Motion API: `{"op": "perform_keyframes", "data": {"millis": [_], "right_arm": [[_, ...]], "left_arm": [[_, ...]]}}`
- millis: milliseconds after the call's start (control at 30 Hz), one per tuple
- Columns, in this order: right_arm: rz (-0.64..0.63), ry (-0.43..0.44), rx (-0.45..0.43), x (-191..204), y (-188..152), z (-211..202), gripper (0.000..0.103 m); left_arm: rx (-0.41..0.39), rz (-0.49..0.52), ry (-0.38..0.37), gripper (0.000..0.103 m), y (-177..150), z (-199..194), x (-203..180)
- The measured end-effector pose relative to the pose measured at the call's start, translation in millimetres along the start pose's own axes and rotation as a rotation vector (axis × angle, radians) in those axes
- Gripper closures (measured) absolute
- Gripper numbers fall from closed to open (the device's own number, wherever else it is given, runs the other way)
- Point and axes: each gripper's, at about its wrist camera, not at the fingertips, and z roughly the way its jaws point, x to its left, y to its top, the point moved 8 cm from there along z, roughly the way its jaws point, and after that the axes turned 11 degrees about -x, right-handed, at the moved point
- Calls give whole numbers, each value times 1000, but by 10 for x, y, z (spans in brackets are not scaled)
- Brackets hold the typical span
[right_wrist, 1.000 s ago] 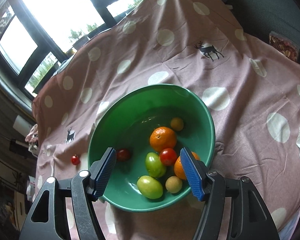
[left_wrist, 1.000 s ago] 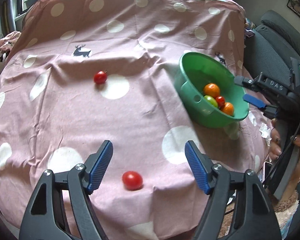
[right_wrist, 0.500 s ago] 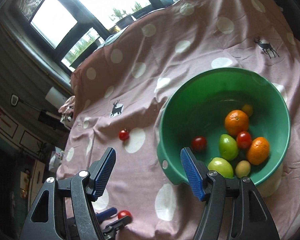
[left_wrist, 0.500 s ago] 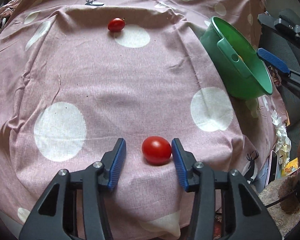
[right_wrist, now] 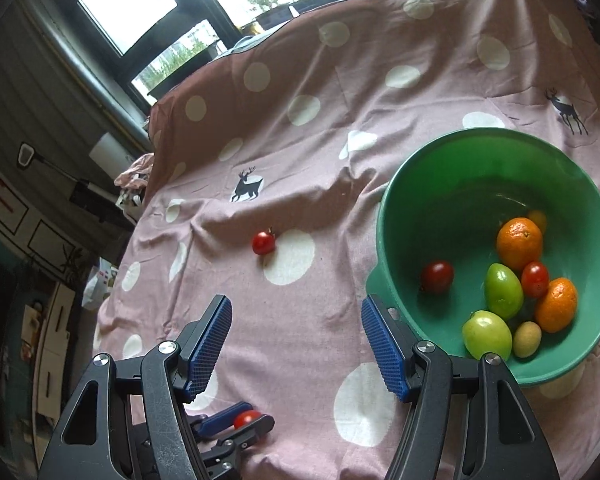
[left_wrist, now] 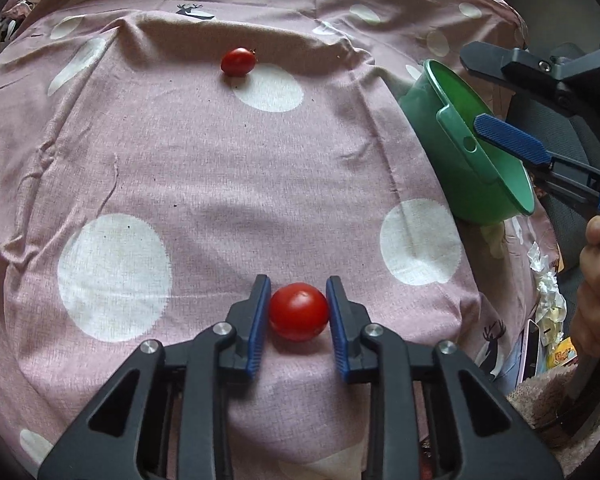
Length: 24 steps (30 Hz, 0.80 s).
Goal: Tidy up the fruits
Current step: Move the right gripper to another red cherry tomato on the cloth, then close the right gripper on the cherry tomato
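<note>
Since half a second ago, left tool [left_wrist: 298,312] has narrowed around the near tomato [left_wrist: 298,311], pads touching or nearly so; fruit rests on the table cloth [left_wrist: 204,168]. Right tool [right_wrist: 296,344] hangs spread, holding nothing, beside the green bowl [right_wrist: 396,208]. Step in hand: grasping. Next move calls for a lift and carry into the bowl; a second tomato [left_wrist: 238,61] remains out.

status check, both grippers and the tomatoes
Left gripper shut on near tomato. Right gripper open, empty, beside green bowl. Far tomato loose on cloth. Path clear.
</note>
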Motion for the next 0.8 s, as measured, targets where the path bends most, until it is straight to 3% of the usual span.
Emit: {"op": "perform_keyframes", "data": {"millis": [167,267,400,433,600,800], "right_arm": [[-38,-2,31,152,-2,165,35],[-54,5,55,295,38,364,35],[-78,11,118,501,57,765,37],[-86,3,126,538,60,865,42],[-99,-96,189,543,14,1327,58],[-118,-188,174,459,35,1598,59]], "left_arm": [[-102,-82,-7,75,227,-193,213],[-160,-108,31,75,325,-275,344],[-185,-140,65,75,375,-281,474],[-186,-143,70,75,380,-280,490],[-207,-156,108,75,419,-320,578],[-228,-190,130,75,460,-389,697]]}}
